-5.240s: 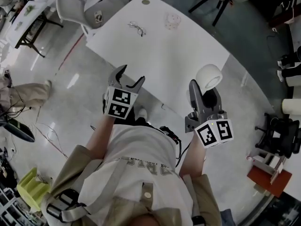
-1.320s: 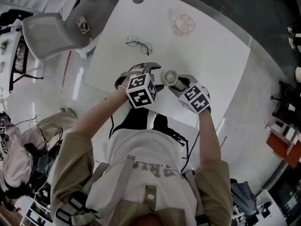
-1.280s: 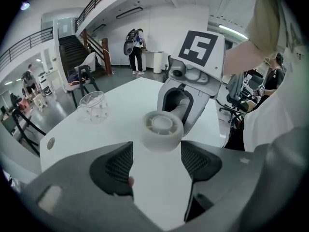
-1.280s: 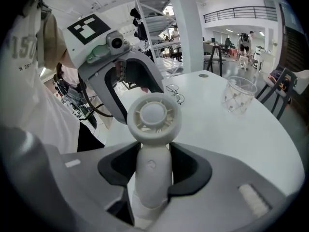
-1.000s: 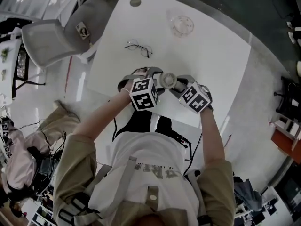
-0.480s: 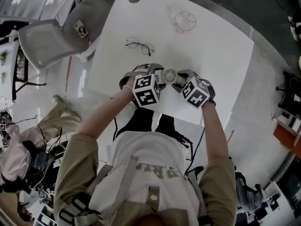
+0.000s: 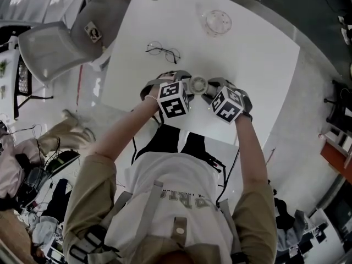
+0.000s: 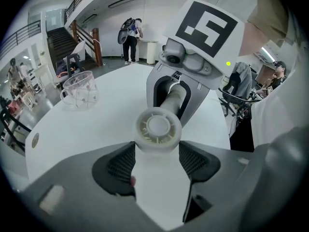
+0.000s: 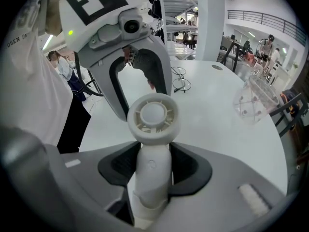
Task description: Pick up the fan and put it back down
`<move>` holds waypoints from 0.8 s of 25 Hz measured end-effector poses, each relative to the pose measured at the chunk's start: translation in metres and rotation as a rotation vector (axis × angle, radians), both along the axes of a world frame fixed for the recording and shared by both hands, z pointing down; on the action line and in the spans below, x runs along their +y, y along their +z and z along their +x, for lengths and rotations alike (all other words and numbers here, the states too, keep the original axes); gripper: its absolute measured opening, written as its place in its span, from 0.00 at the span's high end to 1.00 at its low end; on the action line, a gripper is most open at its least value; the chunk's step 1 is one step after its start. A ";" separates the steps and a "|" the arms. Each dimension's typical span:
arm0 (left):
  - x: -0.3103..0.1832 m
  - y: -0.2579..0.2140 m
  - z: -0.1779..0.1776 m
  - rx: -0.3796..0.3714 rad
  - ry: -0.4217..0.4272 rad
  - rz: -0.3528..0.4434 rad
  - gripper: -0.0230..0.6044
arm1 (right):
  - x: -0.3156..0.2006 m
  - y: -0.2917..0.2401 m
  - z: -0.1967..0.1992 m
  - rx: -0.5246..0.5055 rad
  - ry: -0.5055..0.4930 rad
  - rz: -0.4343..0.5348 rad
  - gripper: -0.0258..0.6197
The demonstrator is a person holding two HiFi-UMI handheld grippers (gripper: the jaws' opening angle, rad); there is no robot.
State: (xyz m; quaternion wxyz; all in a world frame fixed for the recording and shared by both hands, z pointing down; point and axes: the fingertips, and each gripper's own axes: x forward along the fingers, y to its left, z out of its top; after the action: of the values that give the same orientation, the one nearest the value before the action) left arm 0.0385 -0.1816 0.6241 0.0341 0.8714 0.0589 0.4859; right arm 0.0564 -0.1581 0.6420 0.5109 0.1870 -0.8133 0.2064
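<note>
**Fan Shared Between Two Grippers, Low Over the Tabletop**

Brought together since the earliest head view, where held well apart at the tabletop's near edge: left gripper and right gripper, now nose to nose with the small white plastic handheld fan between. Back then, carried by the right alone, with nothing in the left.

Clamped by the right gripper on the fan's handle, jaws half closed, both pads against the white shaft, round head standing clear past the tips. Probably so as to bear the weight and set the angle. Spread wide on the left, jaw tips set either side of the fan's round head and seemingly bearing on its rim. Likely a steadying hold, to stop the head swinging on the way down. Judged to be the putting-back step, not yet finished. No telling whether any part of the fan already touches down.

Below the fan, plain white tabletop, smooth and bare close by, so an easy landing. Beyond the fan, thin wire-framed eyeglasses. Farther beyond and a little right, clear round plastic bowl. Both well clear of the likely set-down spot. Left of the fan, off the tabletop, grey moulded chair on glossy pale floor. Farther out from the fan, an open workshop hall: staircase with railing and a person standing with back turned.
</note>
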 end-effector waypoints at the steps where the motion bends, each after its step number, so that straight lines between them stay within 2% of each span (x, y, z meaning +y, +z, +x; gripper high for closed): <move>1: -0.001 0.001 0.001 -0.001 -0.001 -0.003 0.49 | -0.001 0.000 0.001 0.003 -0.001 0.000 0.67; 20: -0.003 0.020 0.000 -0.053 -0.004 -0.046 0.50 | -0.005 0.014 0.007 0.112 -0.046 0.006 0.67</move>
State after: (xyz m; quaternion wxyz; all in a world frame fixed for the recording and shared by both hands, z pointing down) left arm 0.0389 -0.1846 0.6443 0.0565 0.8572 0.0675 0.5074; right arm 0.0636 -0.1634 0.6560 0.5598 0.1810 -0.7880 0.1815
